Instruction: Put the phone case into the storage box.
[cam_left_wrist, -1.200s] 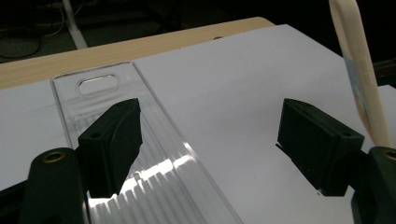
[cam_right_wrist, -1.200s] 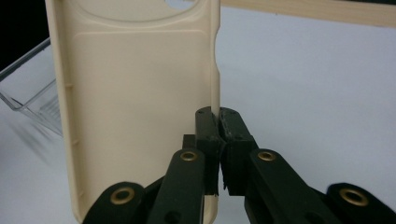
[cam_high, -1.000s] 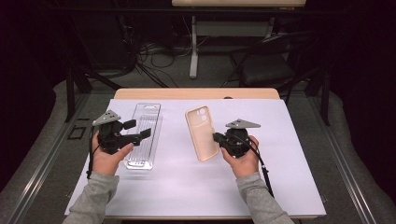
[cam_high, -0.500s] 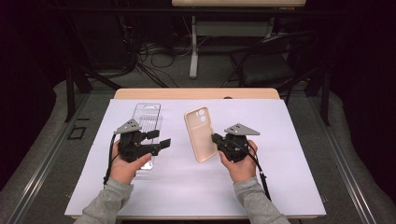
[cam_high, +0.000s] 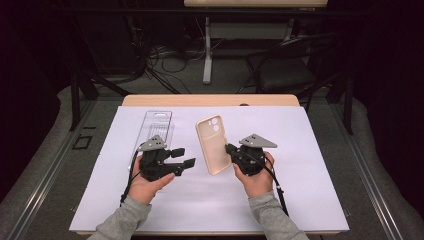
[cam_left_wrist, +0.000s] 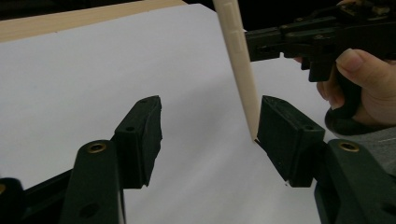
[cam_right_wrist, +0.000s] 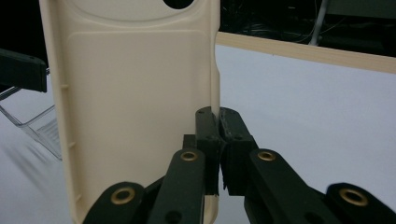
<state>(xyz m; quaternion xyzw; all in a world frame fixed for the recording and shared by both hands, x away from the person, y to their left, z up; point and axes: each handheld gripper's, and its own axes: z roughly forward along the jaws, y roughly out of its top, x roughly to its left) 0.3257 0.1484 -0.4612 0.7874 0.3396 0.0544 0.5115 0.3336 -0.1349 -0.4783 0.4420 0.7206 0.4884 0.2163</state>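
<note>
Leftward of the case a second ago, the left tool (cam_high: 186, 157) has crossed from over the clear plastic blister tray (cam_high: 156, 126) toward the middle of the white paper sheet (cam_high: 310, 200) covering the worktop, and its jaws have just been closing; they stand partly apart, with nothing pressed between them. In the left gripper view, the near corner of the cream-coloured soft plastic phone case (cam_left_wrist: 242, 65) lies just beside the inner face of one jaw; whether they touch is hard to make out. The right tool (cam_right_wrist: 218, 122) has kept its place, jaws fully closed on the side wall of the case near its lower end.

The phone case (cam_high: 212, 145) is held on edge, lower end on or just above the paper, tilted, between the two tools. In the high view it shows a rounded-rectangular camera opening near the top with two round holes. In the right gripper view its hollow inner face appears, with raised rims; the top and bottom are cut off by the frame. The tray is partly hidden behind the case in that view, and its near end lies behind the left tool in the high view.
</note>
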